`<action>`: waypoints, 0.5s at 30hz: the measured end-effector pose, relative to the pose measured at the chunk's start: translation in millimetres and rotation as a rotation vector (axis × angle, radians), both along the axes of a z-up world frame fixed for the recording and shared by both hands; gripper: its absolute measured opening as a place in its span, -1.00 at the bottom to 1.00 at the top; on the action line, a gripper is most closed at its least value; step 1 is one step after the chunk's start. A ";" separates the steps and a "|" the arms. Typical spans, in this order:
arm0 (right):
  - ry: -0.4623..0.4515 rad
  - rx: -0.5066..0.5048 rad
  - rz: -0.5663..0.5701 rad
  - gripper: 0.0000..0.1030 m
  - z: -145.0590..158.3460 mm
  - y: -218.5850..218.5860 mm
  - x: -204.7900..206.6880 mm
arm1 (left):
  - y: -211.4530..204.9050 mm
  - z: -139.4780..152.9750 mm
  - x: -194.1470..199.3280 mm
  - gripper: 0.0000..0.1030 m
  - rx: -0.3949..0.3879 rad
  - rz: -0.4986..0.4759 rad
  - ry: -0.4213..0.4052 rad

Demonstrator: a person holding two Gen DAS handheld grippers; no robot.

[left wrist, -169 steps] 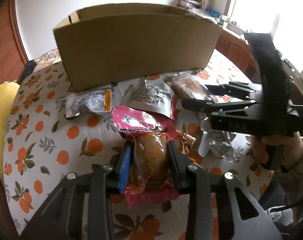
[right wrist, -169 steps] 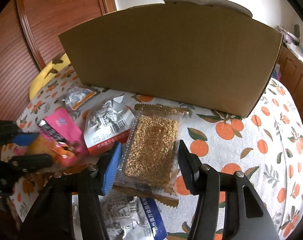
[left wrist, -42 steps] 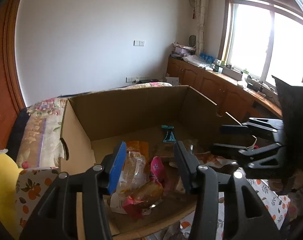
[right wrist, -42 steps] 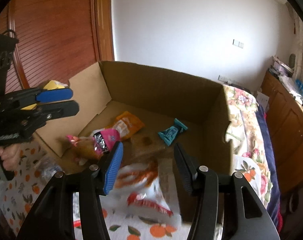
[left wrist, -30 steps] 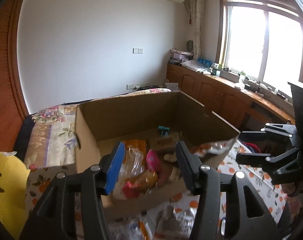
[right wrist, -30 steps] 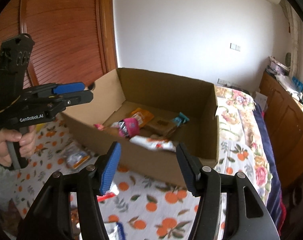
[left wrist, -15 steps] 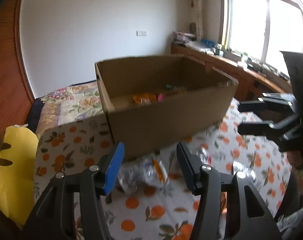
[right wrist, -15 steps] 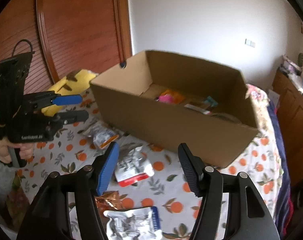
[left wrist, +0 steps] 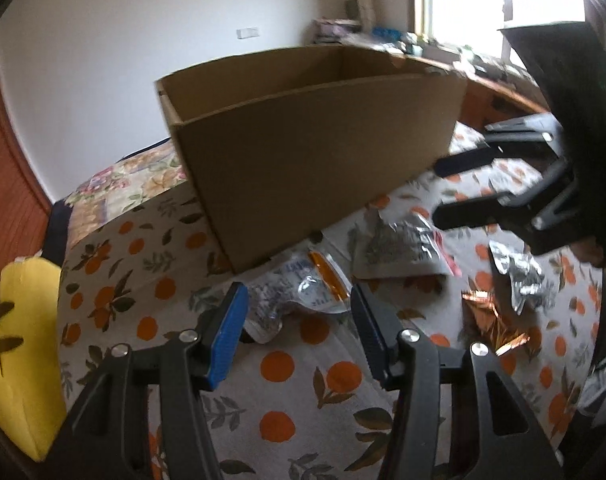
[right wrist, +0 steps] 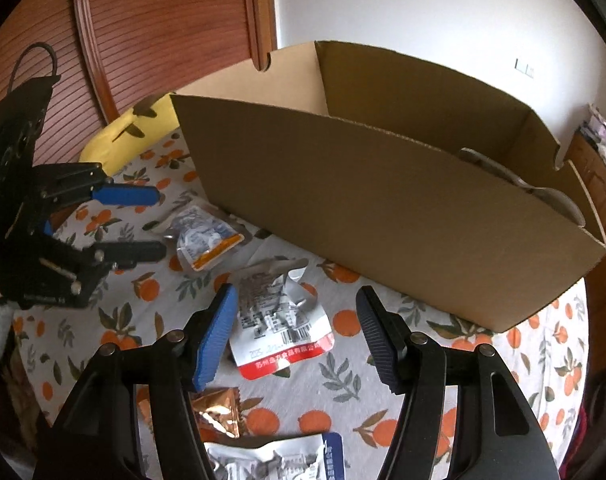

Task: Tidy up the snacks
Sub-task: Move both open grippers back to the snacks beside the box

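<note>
A large open cardboard box (left wrist: pixel 311 148) (right wrist: pixel 383 216) stands on the orange-print tablecloth; its near wall hides what is inside. In front of it lie loose snacks. A clear packet with an orange strip (left wrist: pixel 303 292) (right wrist: pixel 203 240) lies just beyond my left gripper (left wrist: pixel 299 320) (right wrist: pixel 159 222), which is open and holds nothing. A white packet with a red bottom edge (right wrist: pixel 279 320) (left wrist: pixel 399 240) lies under my right gripper (right wrist: pixel 297 312) (left wrist: pixel 439 191), also open and holding nothing. Both grippers hover above the cloth, pointing down at the packets.
A copper foil packet (left wrist: pixel 491 320) (right wrist: pixel 219 408) and a silver packet (left wrist: pixel 523 276) (right wrist: pixel 283 460) lie nearer the table's front. A yellow cushion (left wrist: pixel 11 360) (right wrist: pixel 131 132) sits at the table's left edge. A wooden door and cabinets stand behind.
Both grippers have come down from above the box to the cloth in front of it. The snacks inside the box have gone out of sight behind its near wall.
</note>
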State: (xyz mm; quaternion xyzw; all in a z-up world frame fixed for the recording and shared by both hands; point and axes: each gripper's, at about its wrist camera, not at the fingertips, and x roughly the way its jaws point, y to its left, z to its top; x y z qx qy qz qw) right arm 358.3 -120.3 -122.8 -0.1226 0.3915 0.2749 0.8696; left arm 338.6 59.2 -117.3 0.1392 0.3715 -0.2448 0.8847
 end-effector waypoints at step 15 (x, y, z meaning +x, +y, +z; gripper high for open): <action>0.030 -0.011 0.017 0.22 -17.5 -0.1 12.0 | -22.5 -11.2 18.4 0.07 0.149 -0.103 0.036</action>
